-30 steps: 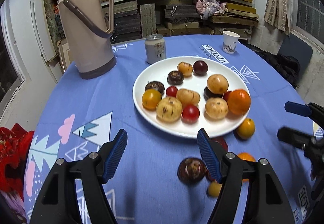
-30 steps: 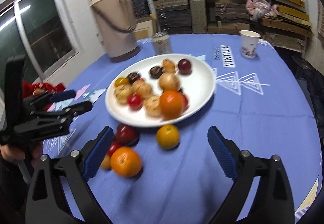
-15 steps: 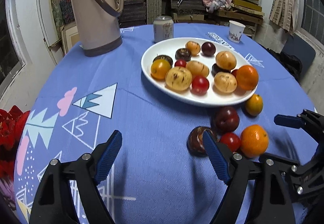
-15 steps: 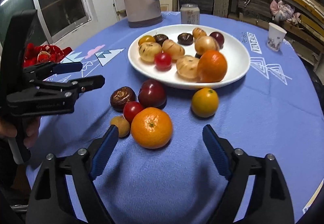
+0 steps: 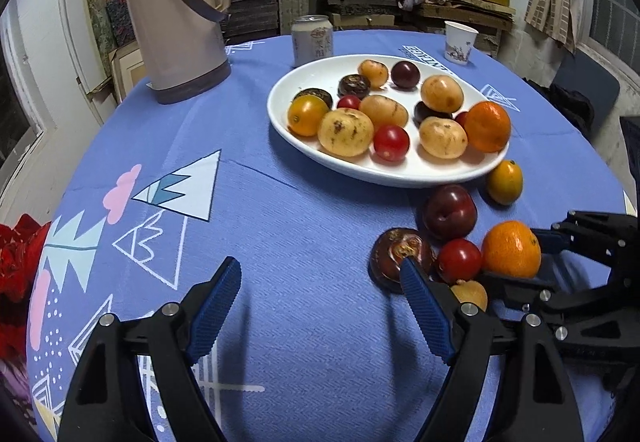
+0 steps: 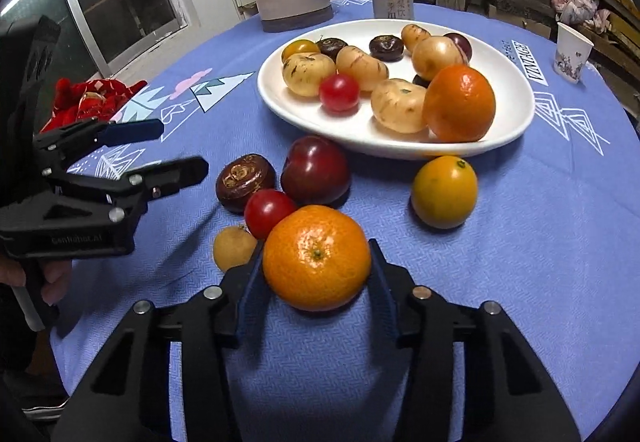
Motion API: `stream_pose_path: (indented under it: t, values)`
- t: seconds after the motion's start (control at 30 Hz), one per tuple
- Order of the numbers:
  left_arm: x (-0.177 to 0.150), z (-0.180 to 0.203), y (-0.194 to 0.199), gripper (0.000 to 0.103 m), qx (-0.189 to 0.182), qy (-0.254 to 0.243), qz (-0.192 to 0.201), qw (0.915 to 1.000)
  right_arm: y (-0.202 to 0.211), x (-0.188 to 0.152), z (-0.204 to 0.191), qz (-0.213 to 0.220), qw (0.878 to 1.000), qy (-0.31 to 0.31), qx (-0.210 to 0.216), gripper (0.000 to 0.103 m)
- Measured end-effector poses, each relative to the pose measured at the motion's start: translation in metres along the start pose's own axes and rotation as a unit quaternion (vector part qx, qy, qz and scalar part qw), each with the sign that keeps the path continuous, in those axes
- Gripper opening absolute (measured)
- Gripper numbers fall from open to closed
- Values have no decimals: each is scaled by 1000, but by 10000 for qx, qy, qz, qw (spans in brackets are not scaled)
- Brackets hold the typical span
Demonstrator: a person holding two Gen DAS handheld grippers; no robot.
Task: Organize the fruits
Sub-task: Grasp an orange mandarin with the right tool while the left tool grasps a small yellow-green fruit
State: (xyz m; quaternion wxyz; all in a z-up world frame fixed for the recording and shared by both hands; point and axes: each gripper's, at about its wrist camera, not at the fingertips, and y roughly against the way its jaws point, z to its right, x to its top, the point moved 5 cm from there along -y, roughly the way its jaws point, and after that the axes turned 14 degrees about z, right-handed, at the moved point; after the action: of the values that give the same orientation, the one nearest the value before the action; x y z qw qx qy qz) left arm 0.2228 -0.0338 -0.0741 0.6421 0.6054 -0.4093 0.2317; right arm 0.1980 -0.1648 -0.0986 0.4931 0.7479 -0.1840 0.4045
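Observation:
A white plate (image 5: 436,174) (image 6: 516,98) holds several fruits and small potatoes. Loose on the blue cloth lie an orange (image 6: 316,257) (image 5: 511,249), a dark plum (image 6: 315,170) (image 5: 450,212), a red tomato (image 6: 268,212), a brown water chestnut (image 6: 245,182) (image 5: 400,252), a small tan longan (image 6: 233,247) and a yellow-orange citrus (image 6: 444,192) (image 5: 505,182). My right gripper (image 6: 316,266) is shut on the orange, which rests on the cloth. My left gripper (image 5: 320,298) is open and empty, just left of the loose fruit; it also shows in the right wrist view (image 6: 176,150).
A tan thermos jug (image 5: 176,6) stands at the back left, a drink can (image 5: 312,40) behind the plate, a paper cup (image 5: 460,38) at the back right. Red cloth (image 6: 92,98) lies off the table's left edge. Shelves of stacked boards fill the background.
My right gripper has moved forward and closed its fingers around the orange. My left gripper has drawn back a little and stays open.

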Motion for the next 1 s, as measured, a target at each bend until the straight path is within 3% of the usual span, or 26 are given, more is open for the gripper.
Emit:
stream_pose_path:
  t: [0.3, 0.53, 0.7, 0.8, 0.83, 0.9, 1.0]
  values:
    - [-7, 14, 4, 82, -117, -111, -91, 9998, 18, -1, 16, 241, 9992, -308, -65, 47]
    - [-12, 48, 17, 82, -541, -225, -92, 9982, 36, -7, 31, 408, 9975, -562, -97, 48]
    - [-15, 67, 10, 82, -587, -231, -152, 9979, 44, -8, 39, 562, 9959, -713, -44, 48]
    - [-18, 70, 2, 70, -648, -128, -275, 9974, 46, -8, 39, 603, 9956, -720, 10, 48]
    - [-20, 72, 1, 57, -664, -120, -315, 9972, 44, -9, 39, 579, 9958, -706, 13, 48]
    - [-24, 74, -6, 41, -730, -60, -482, 9962, 42, -10, 39, 515, 9962, -700, 10, 48]
    - [-22, 73, -8, 35, -715, 36, -437, 9965, 40, -12, 41, 483, 9958, -782, 23, 48]
